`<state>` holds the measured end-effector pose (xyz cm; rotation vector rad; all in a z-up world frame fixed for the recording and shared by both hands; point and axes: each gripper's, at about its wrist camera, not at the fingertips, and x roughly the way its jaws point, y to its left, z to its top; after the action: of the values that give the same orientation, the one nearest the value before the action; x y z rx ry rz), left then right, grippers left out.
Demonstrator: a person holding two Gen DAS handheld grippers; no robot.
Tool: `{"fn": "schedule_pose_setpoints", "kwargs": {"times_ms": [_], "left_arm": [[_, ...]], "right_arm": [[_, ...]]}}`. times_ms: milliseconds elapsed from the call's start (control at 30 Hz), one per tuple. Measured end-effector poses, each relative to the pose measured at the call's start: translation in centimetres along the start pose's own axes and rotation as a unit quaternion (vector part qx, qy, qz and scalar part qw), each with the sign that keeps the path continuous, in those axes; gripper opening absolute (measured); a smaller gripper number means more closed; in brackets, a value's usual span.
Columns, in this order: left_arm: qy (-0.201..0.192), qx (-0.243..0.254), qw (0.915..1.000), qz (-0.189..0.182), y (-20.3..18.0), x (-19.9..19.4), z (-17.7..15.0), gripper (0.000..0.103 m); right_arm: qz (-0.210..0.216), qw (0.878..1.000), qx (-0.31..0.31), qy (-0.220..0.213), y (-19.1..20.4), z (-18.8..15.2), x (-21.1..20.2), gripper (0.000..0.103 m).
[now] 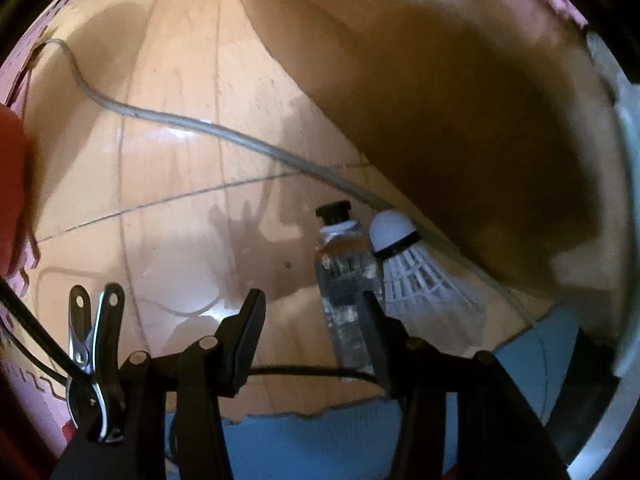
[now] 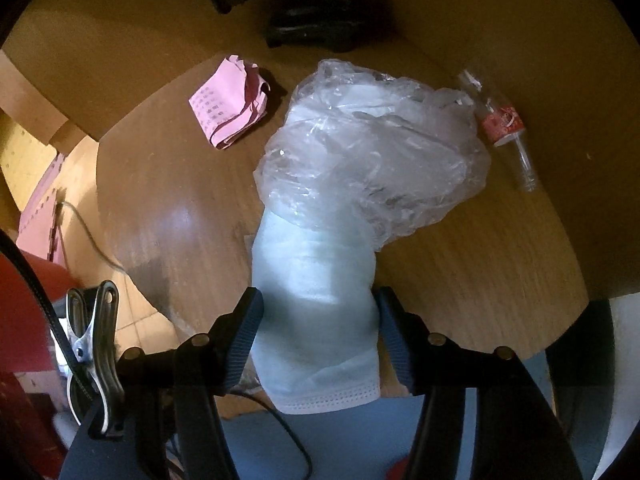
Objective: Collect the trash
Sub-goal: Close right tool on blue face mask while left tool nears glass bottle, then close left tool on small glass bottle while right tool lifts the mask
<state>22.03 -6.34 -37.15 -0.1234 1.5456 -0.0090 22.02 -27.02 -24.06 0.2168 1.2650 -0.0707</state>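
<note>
In the left wrist view a small clear bottle (image 1: 340,264) with a black cap lies on the tiled floor (image 1: 168,200), next to a white shuttlecock (image 1: 412,272). My left gripper (image 1: 312,320) hangs open just above them. Its right finger covers the bottle's lower side, and the left finger stands well clear. In the right wrist view a pale blue face mask (image 2: 316,280), stuck into a crumpled clear plastic bag (image 2: 372,140), lies between the pads of my right gripper (image 2: 320,320). The pads sit at its sides without squeezing it.
A round wooden table (image 2: 460,280) carries folded pink paper (image 2: 228,108), a small clear bottle with a red label (image 2: 502,120) and dark objects (image 2: 320,20) at the back. A pale cable (image 1: 200,124) runs across the floor. The table (image 1: 460,120) overhangs the bottle and shuttlecock.
</note>
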Motion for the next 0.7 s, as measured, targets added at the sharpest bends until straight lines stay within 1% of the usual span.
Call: {"fn": "schedule_pose_setpoints", "kwargs": {"times_ms": [67,133,167,300,400,600,633,667,700], "left_arm": [[0.001,0.019,0.9998,0.005,-0.6,0.6,-0.1,0.052],[-0.014,0.034,0.9993,0.008,-1.3,0.6,-0.1,0.057],[-0.015,0.037,0.9991,0.008,-1.8,0.6,-0.2,0.057],[-0.027,0.046,0.9985,0.011,-2.5,0.6,0.2,0.060],[-0.036,0.042,0.9984,0.012,-2.7,0.7,0.4,0.063],[-0.046,0.053,0.9969,0.035,-3.8,1.0,1.0,0.065],[-0.049,0.052,0.9968,0.037,-3.8,0.9,1.0,0.060],[-0.051,0.051,0.9967,0.036,-3.9,0.9,0.9,0.046],[-0.054,0.051,0.9966,0.036,-4.3,0.5,0.7,0.042]], "right_arm": [[0.007,1.000,0.007,0.000,-0.2,0.2,0.0,0.060],[0.016,1.000,0.017,-0.002,-0.8,0.3,-0.2,0.060],[0.020,1.000,0.022,-0.002,-1.0,0.3,-0.2,0.060],[0.025,0.999,0.021,-0.002,-1.3,0.3,-0.3,0.060],[0.025,1.000,0.012,-0.003,-1.5,0.3,-0.5,0.060],[0.027,0.999,0.018,-0.001,-1.3,0.2,-0.4,0.060],[0.026,0.999,0.018,0.000,-1.1,0.2,-0.2,0.060],[0.025,1.000,0.015,0.000,-1.1,0.2,-0.1,0.060],[0.024,1.000,0.012,-0.001,-1.0,0.3,0.0,0.060]]}}
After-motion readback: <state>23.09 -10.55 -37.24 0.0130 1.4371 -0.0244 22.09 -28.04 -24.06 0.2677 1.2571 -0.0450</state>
